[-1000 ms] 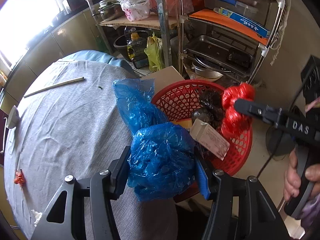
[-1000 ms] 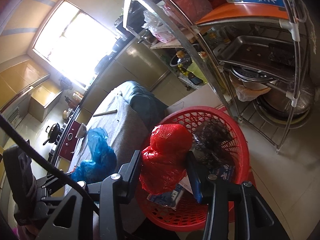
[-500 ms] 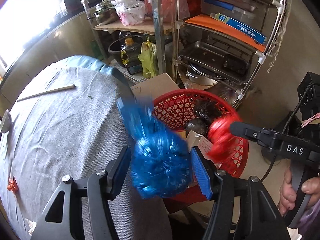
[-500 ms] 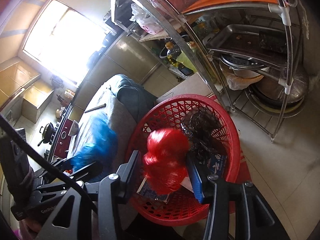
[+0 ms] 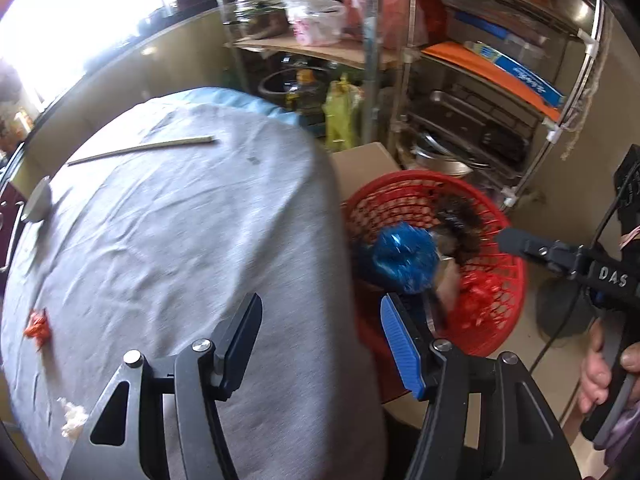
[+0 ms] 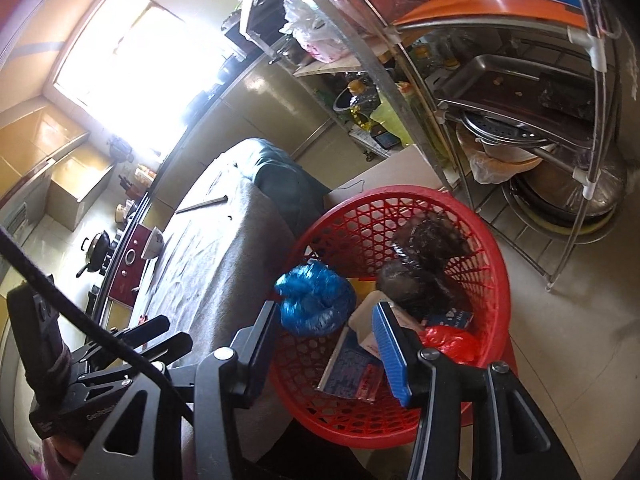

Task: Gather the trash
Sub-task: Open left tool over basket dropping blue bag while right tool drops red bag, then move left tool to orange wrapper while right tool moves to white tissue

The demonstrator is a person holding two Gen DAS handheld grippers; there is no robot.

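A red mesh basket (image 5: 502,308) (image 6: 486,240) stands on the floor beside the grey-clothed table (image 5: 180,232). A crumpled blue plastic bag (image 5: 402,258) (image 6: 314,302) sits at the basket's near rim. A red bag (image 6: 450,344) lies inside with dark bags (image 6: 426,248) and paper packets (image 6: 350,368). My left gripper (image 5: 320,332) is open and empty over the table edge. My right gripper (image 6: 326,338) is open and empty above the basket; it also shows in the left wrist view (image 5: 532,246).
A wooden stick (image 5: 140,150), a red scrap (image 5: 37,326) and a white scrap (image 5: 72,416) lie on the table. A metal rack (image 6: 520,100) with trays and pans stands behind the basket. A cardboard box (image 5: 364,164) sits between table and rack.
Both grippers opened. The blue bag left my left gripper and the red bag left my right gripper; both now sit in the basket. The left gripper pulled back over the table.
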